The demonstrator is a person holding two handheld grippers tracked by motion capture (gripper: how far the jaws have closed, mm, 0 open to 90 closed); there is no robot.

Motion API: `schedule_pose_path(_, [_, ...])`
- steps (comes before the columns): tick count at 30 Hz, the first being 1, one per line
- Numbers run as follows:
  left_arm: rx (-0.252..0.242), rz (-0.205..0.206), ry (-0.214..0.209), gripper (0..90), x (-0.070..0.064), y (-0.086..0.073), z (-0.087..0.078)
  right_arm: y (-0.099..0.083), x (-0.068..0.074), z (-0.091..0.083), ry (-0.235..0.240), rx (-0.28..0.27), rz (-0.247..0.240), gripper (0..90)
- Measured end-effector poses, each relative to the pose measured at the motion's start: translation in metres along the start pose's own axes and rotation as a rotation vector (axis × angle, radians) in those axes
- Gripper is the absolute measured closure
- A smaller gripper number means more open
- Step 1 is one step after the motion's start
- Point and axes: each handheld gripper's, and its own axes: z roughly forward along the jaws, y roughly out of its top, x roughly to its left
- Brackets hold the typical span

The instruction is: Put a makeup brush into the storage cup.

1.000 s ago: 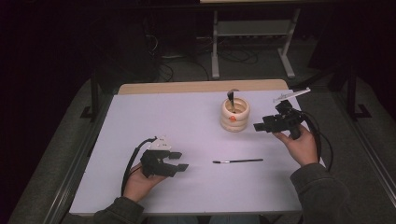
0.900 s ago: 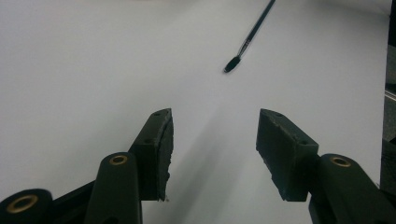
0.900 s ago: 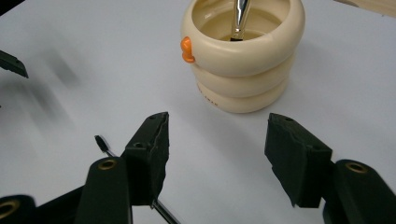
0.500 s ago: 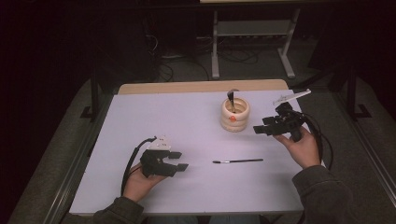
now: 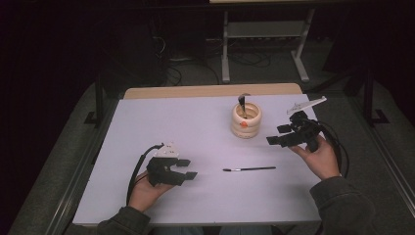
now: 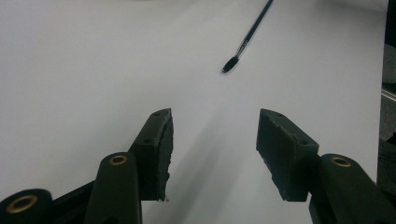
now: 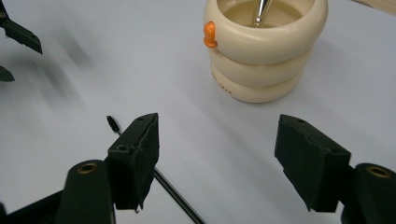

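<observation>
A thin black pen (image 5: pixel 249 169) lies flat on the white table (image 5: pixel 195 127), between my two grippers; it also runs up from the left gripper view's pen tip (image 6: pixel 230 64) and passes under my right jaw as the pen (image 7: pixel 159 179). A cream ringed pot (image 5: pixel 246 120) with an orange knob stands at the back right, a dark-tipped tool upright inside it; the pot (image 7: pixel 264 46) is just ahead of my right gripper. My left gripper (image 5: pixel 188 168) rests low at the front left, open and empty. My right gripper (image 5: pixel 278 134) hovers right of the pot, open and empty.
A wooden strip (image 5: pixel 210 91) edges the table's far side. Beyond it stand a metal frame (image 5: pixel 264 34) and cables on the dark floor. A grey plate (image 5: pixel 307 105) sticks out from the right gripper.
The right gripper has drifted slightly down and left, nearer the pen. The left gripper, the pen and the pot have stayed put.
</observation>
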Motion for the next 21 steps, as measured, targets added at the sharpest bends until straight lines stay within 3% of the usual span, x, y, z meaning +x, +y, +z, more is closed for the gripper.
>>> schedule_pose_path(10, [-0.001, 0.018, 0.021, 45.6, -0.003, 0.002, -0.005, -0.003, 0.005, 0.0, 0.012, -0.007, -0.046, 24.3])
schedule_pose_path(13, [-0.006, 0.01, 0.021, 45.5, -0.003, 0.001, -0.004, -0.004, 0.009, 0.002, 0.012, -0.001, -0.086, 22.7])
schedule_pose_path(14, [0.002, 0.015, 0.02, 45.5, -0.003, 0.001, -0.004, -0.005, 0.011, 0.005, 0.036, 0.02, -0.095, 18.7])
schedule_pose_path(15, [0.003, 0.018, 0.02, 45.5, -0.003, 0.001, -0.004, -0.005, 0.012, 0.006, 0.044, 0.025, -0.105, 20.5])
schedule_pose_path(21, [-0.007, 0.01, 0.019, 45.5, -0.004, 0.001, -0.005, -0.003, 0.023, 0.016, 0.038, 0.079, -0.173, 23.7])
